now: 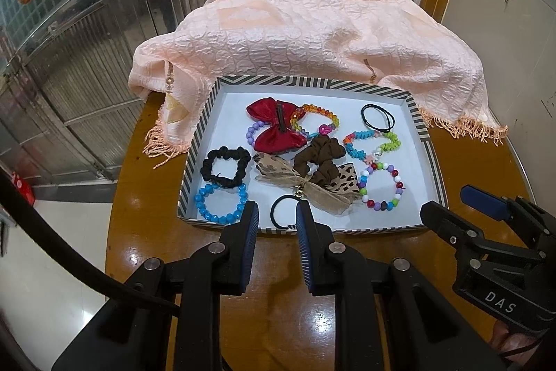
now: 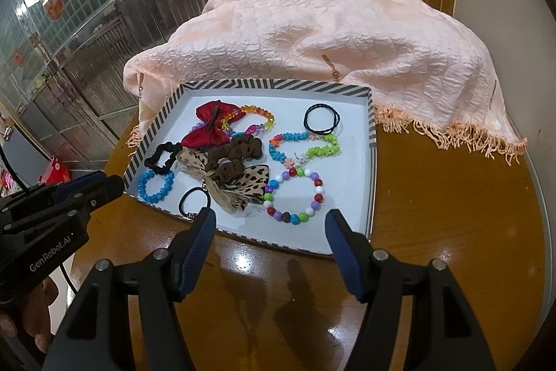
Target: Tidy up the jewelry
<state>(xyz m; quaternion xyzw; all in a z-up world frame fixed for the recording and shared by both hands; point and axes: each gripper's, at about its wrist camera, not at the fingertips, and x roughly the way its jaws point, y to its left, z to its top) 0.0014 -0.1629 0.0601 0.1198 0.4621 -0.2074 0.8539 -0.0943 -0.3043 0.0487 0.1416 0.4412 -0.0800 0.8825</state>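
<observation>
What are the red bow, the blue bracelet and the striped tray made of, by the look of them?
Red bow: satin-like fabric, judging by its soft sheen and folds. Blue bracelet: glossy faceted beads, probably plastic, possibly glass. Striped tray: likely cardboard, with thin, flat printed walls and a matte white floor.

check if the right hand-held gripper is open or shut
Open: the right hand-held gripper shows a wide gap between its blue pads, holding nothing.
</observation>
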